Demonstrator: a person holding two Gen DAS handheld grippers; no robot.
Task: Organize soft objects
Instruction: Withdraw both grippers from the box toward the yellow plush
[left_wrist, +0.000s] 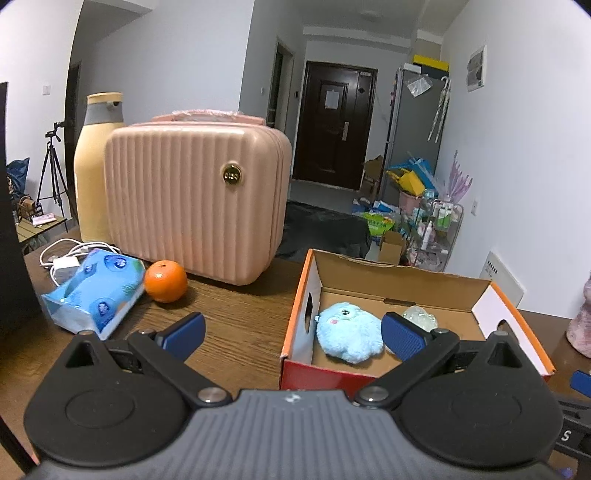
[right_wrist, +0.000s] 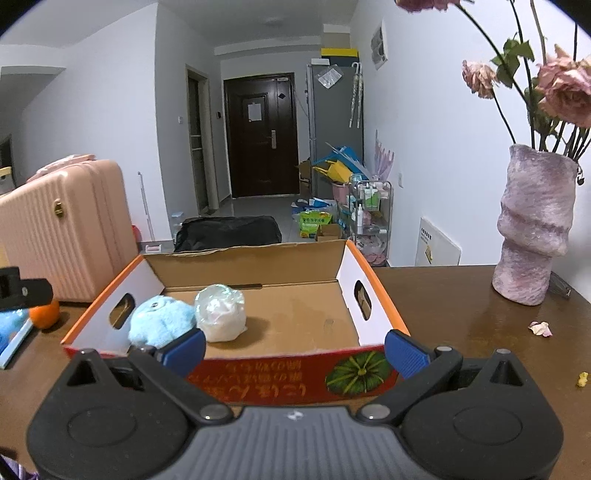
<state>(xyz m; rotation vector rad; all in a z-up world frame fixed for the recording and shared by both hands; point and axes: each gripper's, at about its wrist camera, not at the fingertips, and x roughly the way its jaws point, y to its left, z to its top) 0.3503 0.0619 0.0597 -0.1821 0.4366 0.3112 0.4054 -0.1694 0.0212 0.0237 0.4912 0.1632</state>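
Observation:
An open cardboard box (left_wrist: 413, 275) (right_wrist: 258, 258) with orange rims stands on the brown table. Inside it lie a fluffy light-blue plush toy (left_wrist: 349, 330) (right_wrist: 160, 319) and a pale translucent squishy ball (left_wrist: 421, 317) (right_wrist: 220, 312), side by side at the box's left part. My left gripper (left_wrist: 291, 334) hovers open over the box's near left corner, nothing between its fingers. My right gripper (right_wrist: 295, 349) stands open in front of the box's near wall, holding nothing. A blue tissue pack (left_wrist: 94, 291) lies on the table left of the box.
A pink ribbed case (left_wrist: 192, 201) (right_wrist: 62, 229) and a cream bottle (left_wrist: 94, 166) stand at the back left. An orange (left_wrist: 165, 281) (right_wrist: 45, 314) sits beside the tissue pack, with white cables (left_wrist: 70, 254) behind. A purple vase (right_wrist: 535, 229) with dried roses stands at right.

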